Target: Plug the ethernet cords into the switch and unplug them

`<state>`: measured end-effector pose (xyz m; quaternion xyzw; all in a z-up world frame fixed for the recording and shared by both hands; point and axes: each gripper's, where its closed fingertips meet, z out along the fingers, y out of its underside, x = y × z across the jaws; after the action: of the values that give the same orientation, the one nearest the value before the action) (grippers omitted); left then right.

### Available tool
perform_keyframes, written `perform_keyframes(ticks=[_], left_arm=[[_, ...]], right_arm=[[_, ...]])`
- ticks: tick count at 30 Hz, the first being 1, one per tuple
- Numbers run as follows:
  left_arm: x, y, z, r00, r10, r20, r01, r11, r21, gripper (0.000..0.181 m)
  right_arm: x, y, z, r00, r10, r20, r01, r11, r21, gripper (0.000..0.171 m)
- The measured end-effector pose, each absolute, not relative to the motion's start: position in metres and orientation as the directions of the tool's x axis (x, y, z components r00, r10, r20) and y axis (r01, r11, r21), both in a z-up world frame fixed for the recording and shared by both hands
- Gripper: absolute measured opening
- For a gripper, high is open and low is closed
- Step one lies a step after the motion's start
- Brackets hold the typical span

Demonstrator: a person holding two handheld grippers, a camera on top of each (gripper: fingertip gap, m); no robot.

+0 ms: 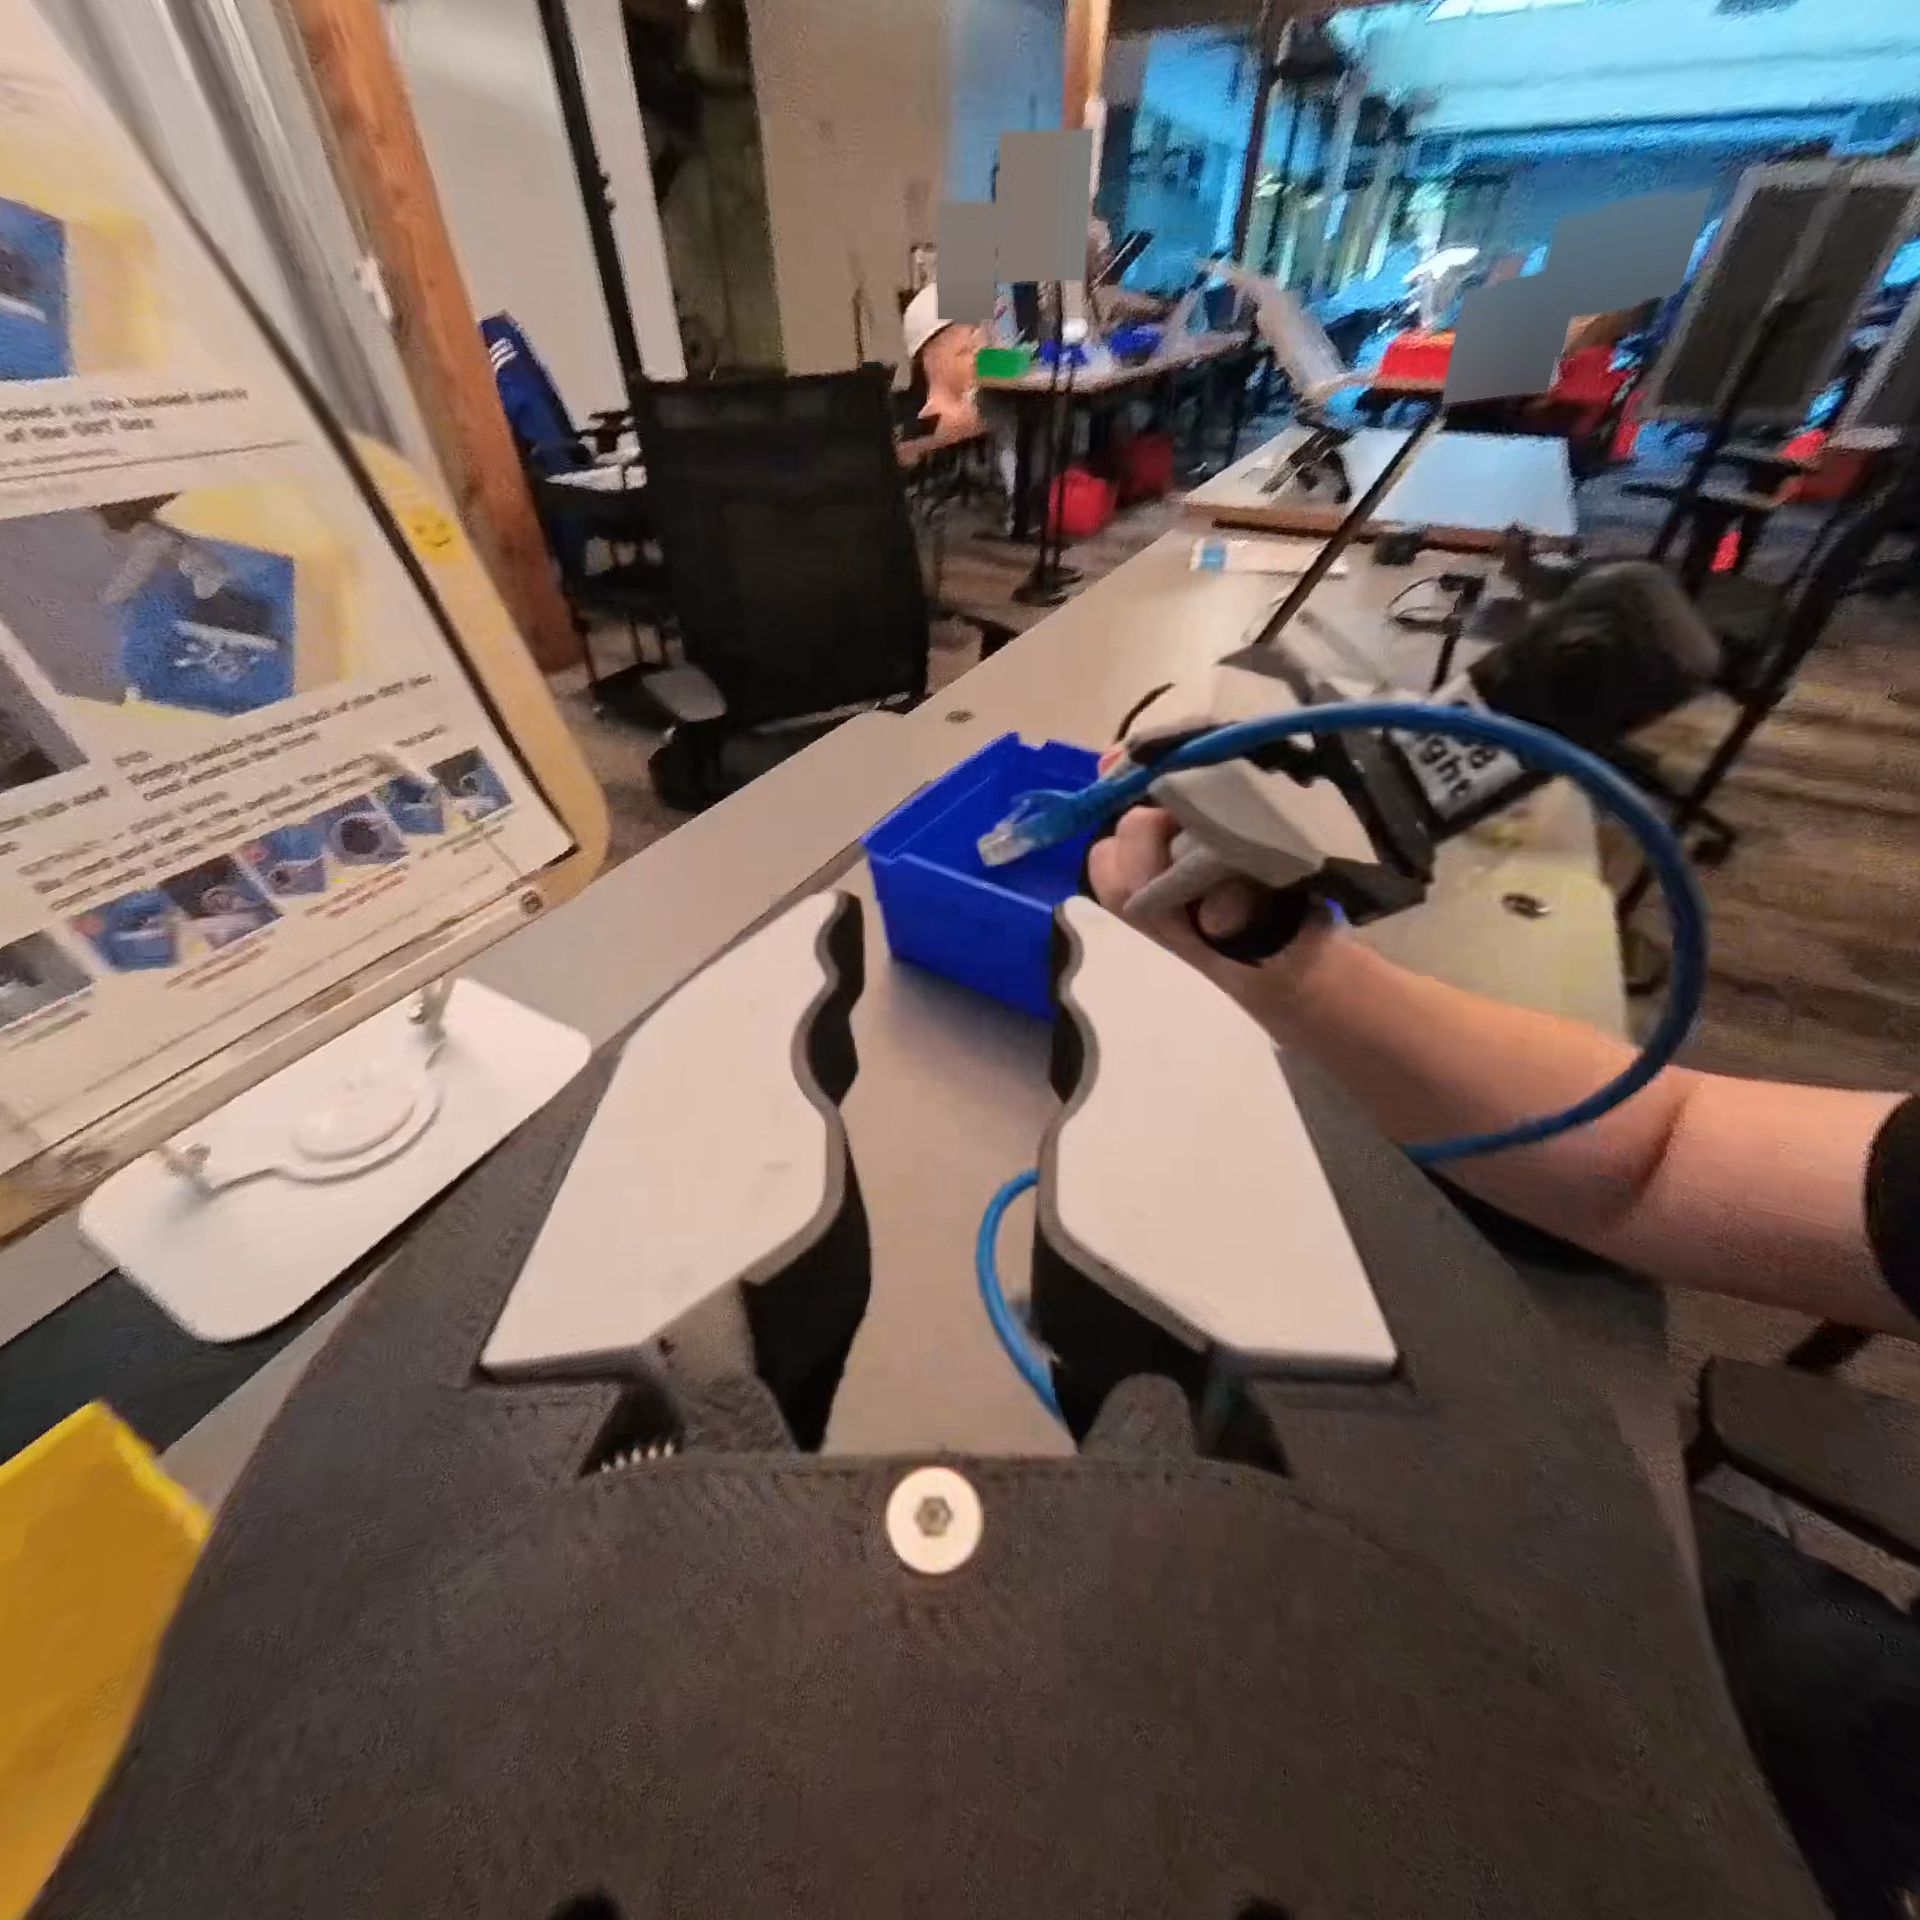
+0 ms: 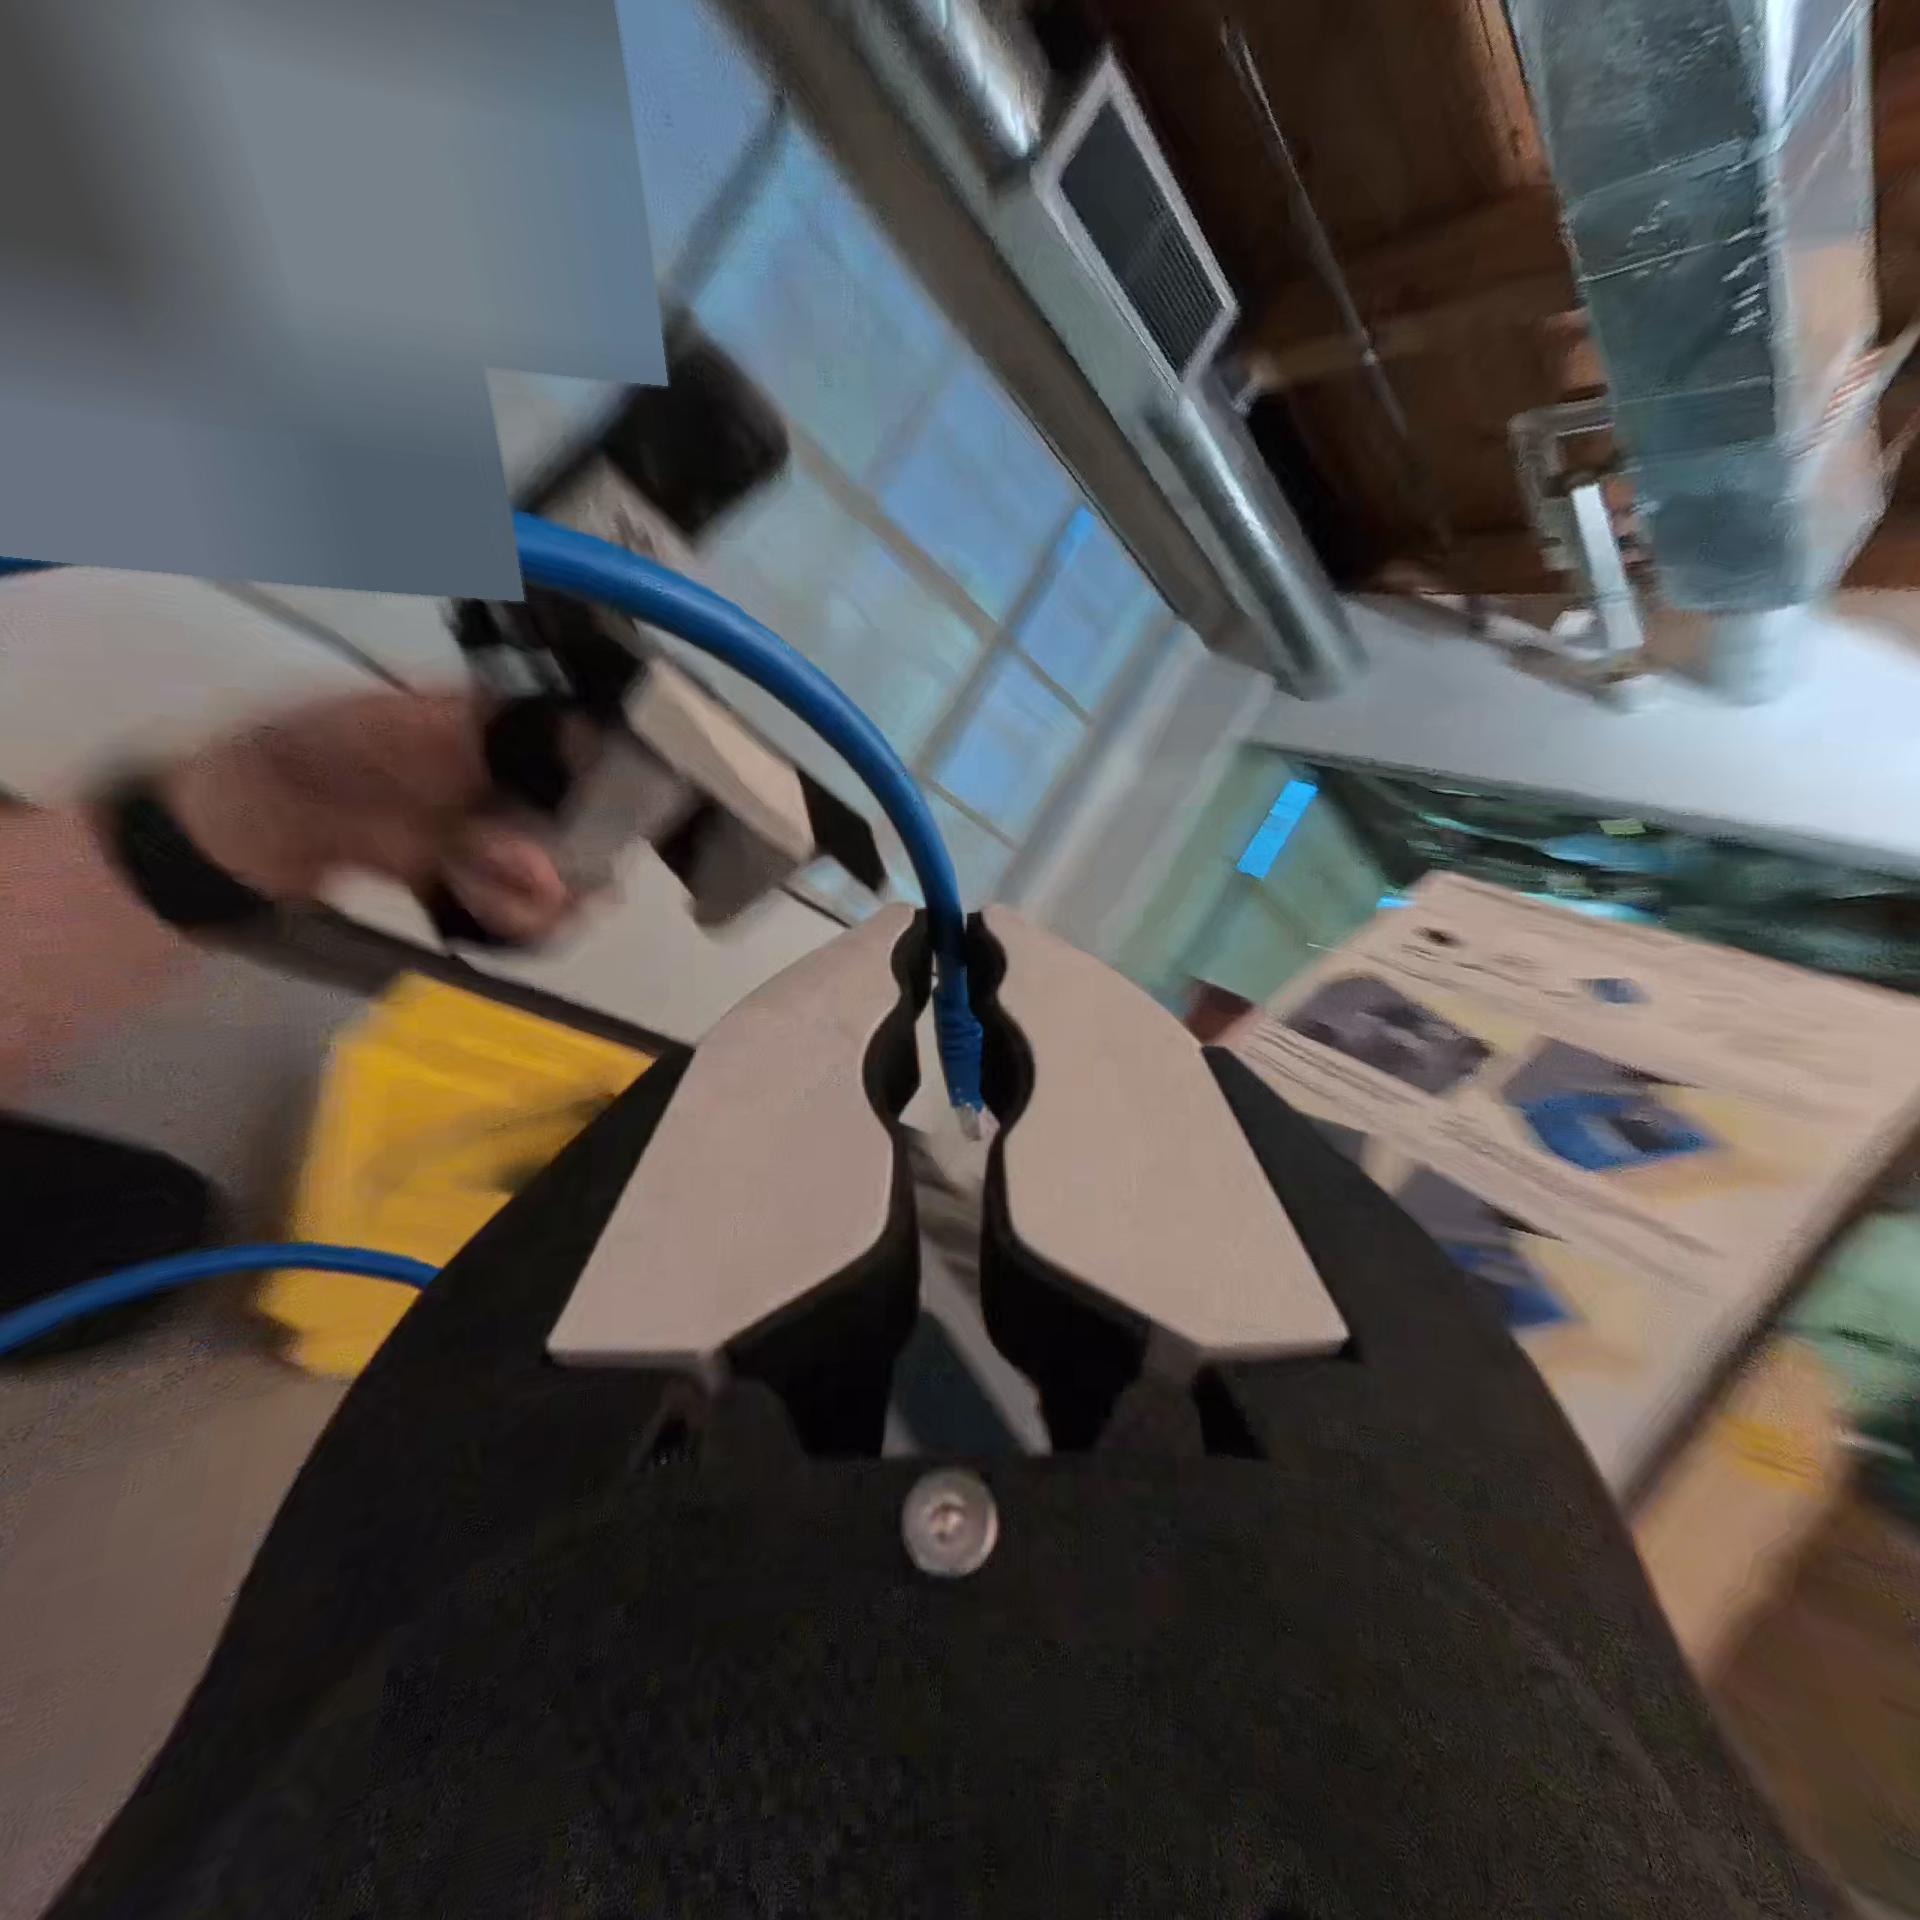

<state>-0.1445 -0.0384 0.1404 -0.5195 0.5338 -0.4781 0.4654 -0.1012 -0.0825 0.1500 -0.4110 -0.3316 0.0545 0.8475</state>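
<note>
Left wrist view: one left tongs (image 1: 956,935), parted and empty; one blue bin (image 1: 961,894) on the tabletop (image 1: 727,862) just beyond its tips. One right tongs (image 2: 945,925) closed on one blue ethernet cord (image 2: 790,675) behind its plug, cord looping away leftward.

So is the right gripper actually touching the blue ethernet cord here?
Touching. The right wrist view shows the right gripper shut on the blue ethernet cord, pinched at the fingertips just behind its plug.

Bright daylight, motion blur, fisheye warping.
</note>
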Motion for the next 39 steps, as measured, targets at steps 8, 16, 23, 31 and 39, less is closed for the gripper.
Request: perform_keyframes(ticks=[8,16,23,31,39], left_arm=[[-0.134,-0.110,0.140,-0.588,-0.797,0.140,0.023,-0.190,-0.982,0.062],[-0.141,-0.127,0.139,-0.647,-0.763,0.012,0.096,-0.097,-0.991,0.012],[-0.142,-0.095,0.141,-0.272,-0.922,-0.274,0.126,0.248,-0.961,0.010],[-0.153,-0.090,0.149,-0.232,-0.920,-0.316,0.142,0.289,-0.947,0.010],[-0.148,-0.081,0.147,-0.210,-0.915,-0.345,0.148,0.320,-0.936,0.010]], right_arm=[[-0.136,-0.124,0.172,0.500,0.825,0.264,-0.336,0.465,-0.819,0.007],[-0.137,-0.130,0.173,0.458,0.847,0.268,-0.355,0.451,-0.819,0.007],[-0.116,-0.089,0.154,0.531,0.840,0.115,-0.226,0.271,-0.936,0.023],[-0.029,-0.025,0.101,0.872,0.486,0.060,0.077,-0.015,-0.997,0.023],[-0.021,-0.101,0.180,0.769,0.606,-0.205,-0.263,0.008,-0.965,0.020]])
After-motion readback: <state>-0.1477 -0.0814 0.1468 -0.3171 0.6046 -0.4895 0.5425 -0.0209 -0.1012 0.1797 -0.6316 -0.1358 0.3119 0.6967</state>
